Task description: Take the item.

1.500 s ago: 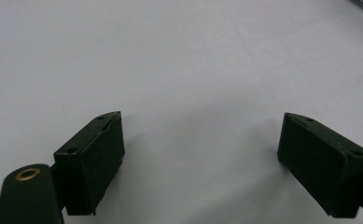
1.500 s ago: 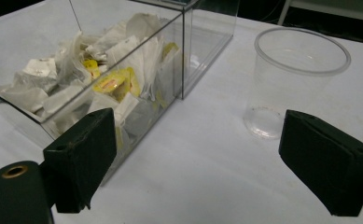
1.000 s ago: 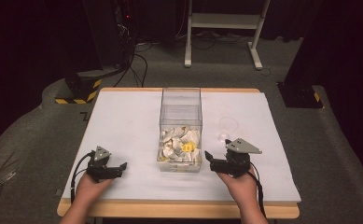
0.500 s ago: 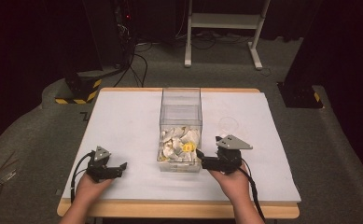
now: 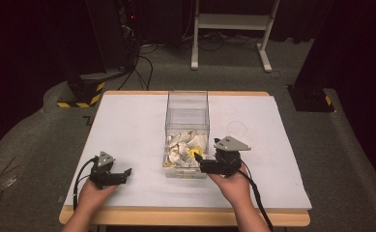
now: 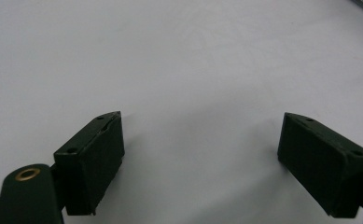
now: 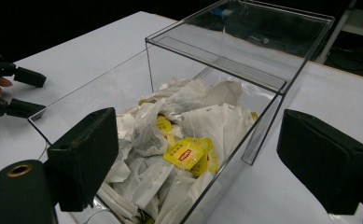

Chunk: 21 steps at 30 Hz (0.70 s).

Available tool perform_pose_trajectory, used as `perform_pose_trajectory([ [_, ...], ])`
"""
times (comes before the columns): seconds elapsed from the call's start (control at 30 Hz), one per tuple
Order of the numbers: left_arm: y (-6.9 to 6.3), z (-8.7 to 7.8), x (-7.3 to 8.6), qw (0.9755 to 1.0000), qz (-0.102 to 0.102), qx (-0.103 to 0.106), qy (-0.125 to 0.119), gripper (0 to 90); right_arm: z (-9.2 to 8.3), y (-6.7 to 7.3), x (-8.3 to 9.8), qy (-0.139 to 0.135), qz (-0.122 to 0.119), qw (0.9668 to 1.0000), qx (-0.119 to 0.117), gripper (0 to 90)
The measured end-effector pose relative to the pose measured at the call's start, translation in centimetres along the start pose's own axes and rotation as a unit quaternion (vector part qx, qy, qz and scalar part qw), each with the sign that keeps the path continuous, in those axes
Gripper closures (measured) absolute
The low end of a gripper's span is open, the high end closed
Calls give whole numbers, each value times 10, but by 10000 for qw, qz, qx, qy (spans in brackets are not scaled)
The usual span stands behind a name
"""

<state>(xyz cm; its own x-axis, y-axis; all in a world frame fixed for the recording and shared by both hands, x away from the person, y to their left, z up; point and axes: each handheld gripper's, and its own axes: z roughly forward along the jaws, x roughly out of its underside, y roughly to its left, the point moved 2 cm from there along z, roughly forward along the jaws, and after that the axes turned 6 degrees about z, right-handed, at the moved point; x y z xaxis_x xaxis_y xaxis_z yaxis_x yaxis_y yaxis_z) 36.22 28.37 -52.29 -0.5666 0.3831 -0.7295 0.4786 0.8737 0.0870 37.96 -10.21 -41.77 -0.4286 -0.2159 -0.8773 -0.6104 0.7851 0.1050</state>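
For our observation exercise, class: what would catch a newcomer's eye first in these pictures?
First, the tall clear plastic box at the middle of the white table, its near end heaped with crumpled white paper sachets and a few yellow tea-bag packets. Next, the open right gripper at the box's near right corner, while the open left gripper rests at the near left.

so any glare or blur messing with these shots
High view: white table bright against a dark room, detail soft. Left gripper view: even light, soft shadows under the jaws. Right gripper view: reflections on the clear box, near jaws blurred, yellow tea bag sharp.
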Motion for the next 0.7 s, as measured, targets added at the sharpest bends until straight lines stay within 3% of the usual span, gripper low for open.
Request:
perform_pose_trajectory([
  [0.7, 0, 0, 0, 10000, -15, -65, 8, 128, 16, 12, -7, 95, -69, 9998, -157, 138],
])
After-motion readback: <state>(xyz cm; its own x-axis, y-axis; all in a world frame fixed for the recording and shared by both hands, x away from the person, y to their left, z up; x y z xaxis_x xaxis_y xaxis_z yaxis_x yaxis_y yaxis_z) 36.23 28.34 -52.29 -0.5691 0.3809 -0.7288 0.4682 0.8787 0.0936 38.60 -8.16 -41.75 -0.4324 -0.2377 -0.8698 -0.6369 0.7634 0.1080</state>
